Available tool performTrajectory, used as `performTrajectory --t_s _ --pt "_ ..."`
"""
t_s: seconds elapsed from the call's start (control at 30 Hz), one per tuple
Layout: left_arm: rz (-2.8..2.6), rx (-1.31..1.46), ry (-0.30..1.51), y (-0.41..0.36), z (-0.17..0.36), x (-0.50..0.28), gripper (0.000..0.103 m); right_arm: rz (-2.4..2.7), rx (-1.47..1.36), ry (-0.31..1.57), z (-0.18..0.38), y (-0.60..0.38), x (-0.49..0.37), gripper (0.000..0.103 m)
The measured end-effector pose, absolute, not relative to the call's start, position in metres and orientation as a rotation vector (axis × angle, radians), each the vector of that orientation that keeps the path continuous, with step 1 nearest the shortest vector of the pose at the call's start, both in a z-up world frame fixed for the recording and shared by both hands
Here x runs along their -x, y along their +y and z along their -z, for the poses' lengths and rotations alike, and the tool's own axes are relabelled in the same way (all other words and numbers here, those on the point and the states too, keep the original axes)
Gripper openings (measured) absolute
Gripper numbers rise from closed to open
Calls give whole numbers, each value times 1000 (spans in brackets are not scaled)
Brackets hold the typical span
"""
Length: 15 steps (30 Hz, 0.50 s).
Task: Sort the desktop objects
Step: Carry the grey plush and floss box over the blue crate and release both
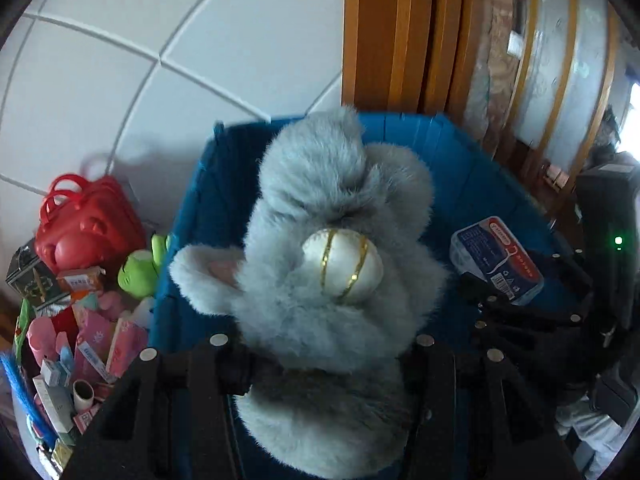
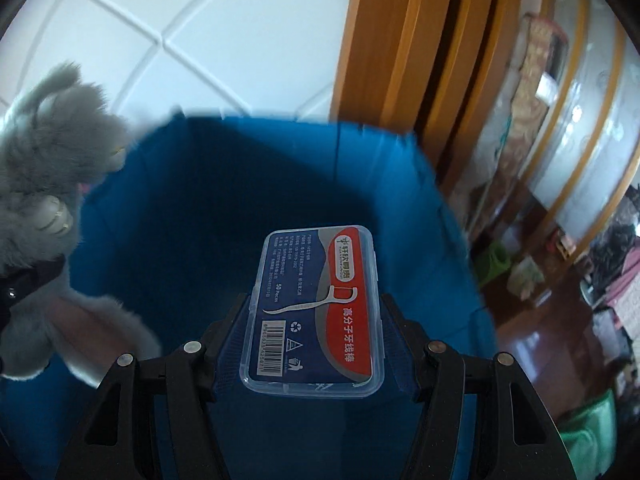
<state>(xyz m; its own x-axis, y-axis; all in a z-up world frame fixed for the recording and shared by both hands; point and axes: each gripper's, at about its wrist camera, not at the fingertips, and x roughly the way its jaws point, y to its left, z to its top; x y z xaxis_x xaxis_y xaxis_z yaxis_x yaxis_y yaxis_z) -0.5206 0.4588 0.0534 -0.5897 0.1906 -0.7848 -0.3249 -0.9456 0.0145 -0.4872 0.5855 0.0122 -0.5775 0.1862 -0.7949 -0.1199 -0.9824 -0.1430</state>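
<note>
Starting on our left, we have the left gripper pinching a grey plush toy, its fingers sunk into the fur low on the body, so the toy stands up ahead of the jaws and over the blue bin. The risk we see here is a soft, slippery hold: fur compresses and gives, and a quick swing could let the toy slide out of the pads or tip sideways, so that it drops past the bin's left wall into the pile of small boxes and toys just beyond it. The plush is fluffy and pale grey, with a pink-lined ear sticking out to the left of the fingers and a cream ball banded in gold set in its front. Moving right, our right gripper is closed on a clear plastic floss-pick box, which lies flat between the pads and reaches forward over the bin's open mouth. The hard, smooth sides give little friction, so we judge that a loosened or uneven squeeze could let it twist or shoot out, and if let go too near the far rim it could clip the edge. The box is rectangular with rounded corners, its label blue and red with a floss pick drawn across it and a barcode nearest the jaws.
</note>
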Motion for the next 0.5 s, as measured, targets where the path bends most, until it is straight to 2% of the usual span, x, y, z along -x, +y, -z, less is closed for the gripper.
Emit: performTrajectory --t_s 0.13,0.4,0.5 --pt "-2431 1516 393 477 21 533 48 -2502 1688 -82 56 593 502 62" --pt "-2194 1939 409 488 101 553 48 -2268 2020 -90 120 595 504 62" --pt "-2121 1994 445 499 112 552 48 -2205 2120 -140 139 588 498 62"
